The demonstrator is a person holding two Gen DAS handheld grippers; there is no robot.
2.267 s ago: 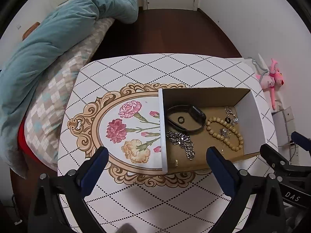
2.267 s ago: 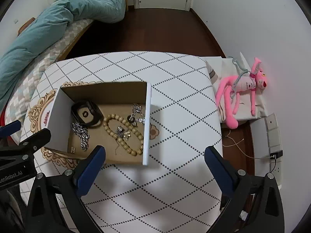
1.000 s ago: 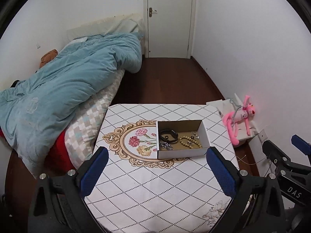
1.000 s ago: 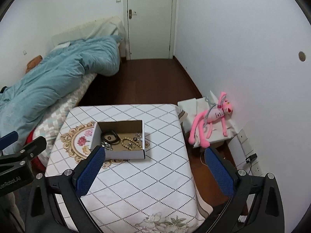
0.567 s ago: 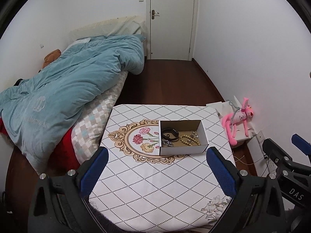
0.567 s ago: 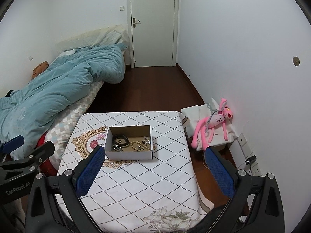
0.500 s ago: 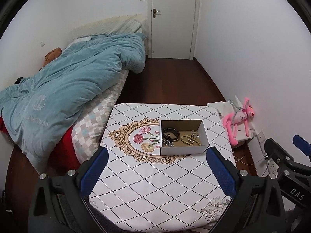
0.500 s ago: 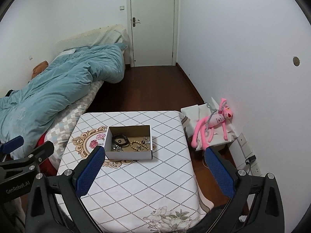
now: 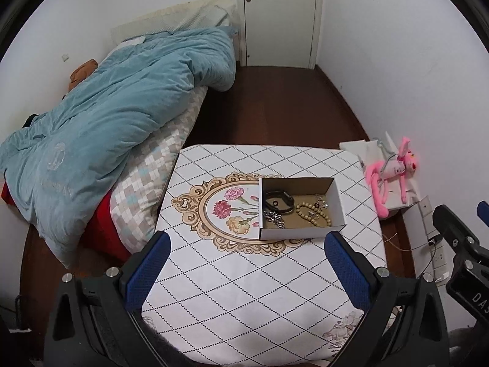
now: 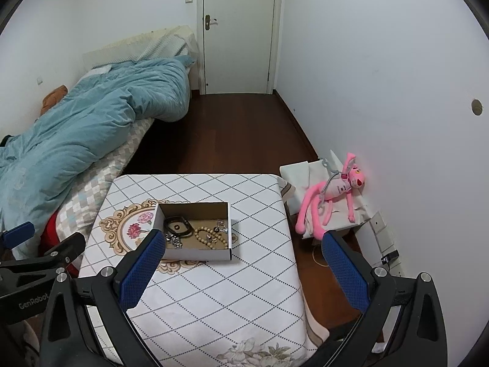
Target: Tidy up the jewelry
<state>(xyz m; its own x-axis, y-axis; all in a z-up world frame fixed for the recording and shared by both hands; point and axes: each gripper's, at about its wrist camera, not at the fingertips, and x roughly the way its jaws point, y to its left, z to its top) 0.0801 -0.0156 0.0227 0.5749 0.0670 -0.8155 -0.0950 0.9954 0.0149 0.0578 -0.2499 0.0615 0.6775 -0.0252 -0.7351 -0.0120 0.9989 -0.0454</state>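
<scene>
An open white cardboard box [image 9: 301, 231] [image 10: 195, 253] stands on a table with a diamond-patterned cloth [image 9: 244, 290] [image 10: 214, 299]. Inside lie a black band [image 9: 278, 199] [image 10: 178, 224], a wooden bead bracelet [image 9: 314, 212] [image 10: 211, 236], a silver chain [image 9: 274, 217] [image 10: 174, 240] and small silver pieces [image 9: 321, 201] [image 10: 221, 226]. My left gripper [image 9: 247, 243] is open and empty, held high above the table's near half. My right gripper [image 10: 243, 241] is open and empty, high above the table's right part.
A bed with a teal duvet [image 9: 101, 128] [image 10: 76, 134] stands left of the table. A pink plush toy [image 9: 394, 174] [image 10: 333, 195] lies on white bags by the right wall. Dark wood floor [image 9: 275, 104] leads to a white door [image 10: 238, 30].
Both grippers have risen far up and back from just above the box, so the whole table and room now show. Over the last half second they barely moved. The jewelry stays in the box.
</scene>
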